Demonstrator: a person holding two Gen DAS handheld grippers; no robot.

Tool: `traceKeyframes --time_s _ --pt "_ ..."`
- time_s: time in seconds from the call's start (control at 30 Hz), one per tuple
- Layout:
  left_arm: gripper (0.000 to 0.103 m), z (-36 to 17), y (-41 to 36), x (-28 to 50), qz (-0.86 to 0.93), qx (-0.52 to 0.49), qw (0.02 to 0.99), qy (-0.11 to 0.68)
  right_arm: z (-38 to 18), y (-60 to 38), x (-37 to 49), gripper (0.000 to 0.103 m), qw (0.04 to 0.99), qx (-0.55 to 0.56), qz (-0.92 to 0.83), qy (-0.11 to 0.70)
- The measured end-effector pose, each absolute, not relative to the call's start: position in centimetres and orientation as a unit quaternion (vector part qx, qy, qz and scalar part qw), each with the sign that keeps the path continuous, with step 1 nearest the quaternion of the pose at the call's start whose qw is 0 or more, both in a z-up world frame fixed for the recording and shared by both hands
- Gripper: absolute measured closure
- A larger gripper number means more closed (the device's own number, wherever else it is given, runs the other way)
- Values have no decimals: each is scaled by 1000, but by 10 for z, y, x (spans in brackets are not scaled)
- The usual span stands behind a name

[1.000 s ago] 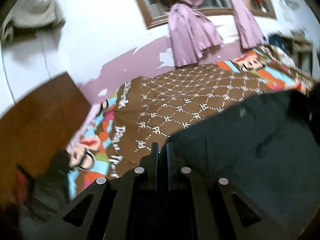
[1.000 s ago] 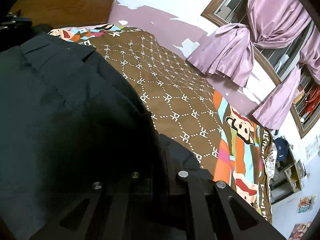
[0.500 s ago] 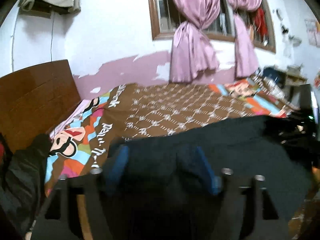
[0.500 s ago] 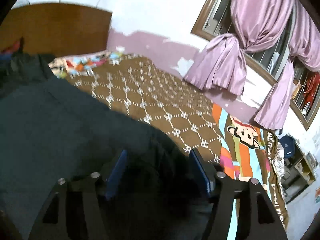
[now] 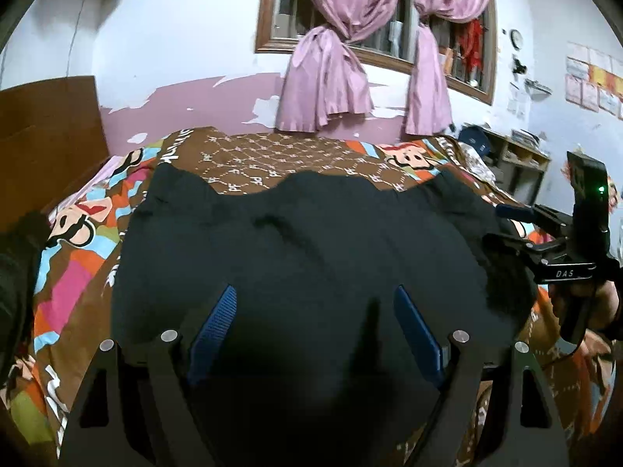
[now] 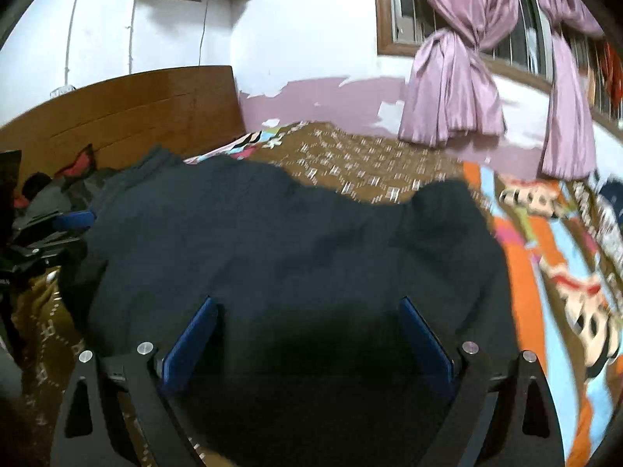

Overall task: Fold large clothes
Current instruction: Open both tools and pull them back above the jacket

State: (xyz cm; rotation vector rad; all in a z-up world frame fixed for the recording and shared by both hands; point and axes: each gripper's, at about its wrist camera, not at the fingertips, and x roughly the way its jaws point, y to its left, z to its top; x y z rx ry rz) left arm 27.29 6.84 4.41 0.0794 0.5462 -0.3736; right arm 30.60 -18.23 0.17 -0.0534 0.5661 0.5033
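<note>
A large dark garment (image 5: 311, 233) lies spread on the patterned brown bedspread (image 5: 272, 155). My left gripper (image 5: 315, 311) hovers over its near edge. Its jaws are opening, the blue pads (image 5: 212, 334) stand wide apart, and no cloth is pinched between them. A hand holds my right gripper (image 5: 502, 225) at the garment's right side. In the right wrist view the same garment (image 6: 292, 241) fills the middle. There my right gripper (image 6: 307, 323) is opening too, its pads (image 6: 426, 346) well apart above the cloth. My left gripper (image 6: 66, 233) shows at the left edge.
A wooden headboard (image 6: 117, 109) stands at the bed's left end with a heap of dark clothes (image 6: 58, 190) against it. Pink curtains (image 5: 331, 78) hang at the window behind the bed. A low shelf (image 5: 518, 155) stands at the far right.
Both grippers were shut on the dark garment's edge a second ago. Both have let go, opened wide and drawn back, and the garment now lies flat on the bed.
</note>
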Motion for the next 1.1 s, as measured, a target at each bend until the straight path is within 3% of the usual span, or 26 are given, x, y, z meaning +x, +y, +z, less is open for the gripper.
traceKeyframes --time_s 0.23,0.37,0.67,0.77,1.1 --pt "24 24 47 260 -215 78 934 274 -21 -171 318 0 920 -43 251 297" --pt "24 6 35 281 -180 118 929 301 -24 -164 339 0 919 -53 252 298" --pt "23 17 55 339 -125 51 939 316 -19 -142 401 0 918 -64 223 322" --pt "9 19 59 360 -106 61 941 314 -16 -131 421 0 919 -82 212 322" --pt "1 21 98 406 -49 -7 940 339 -30 -129 490 0 909 -56 171 377"
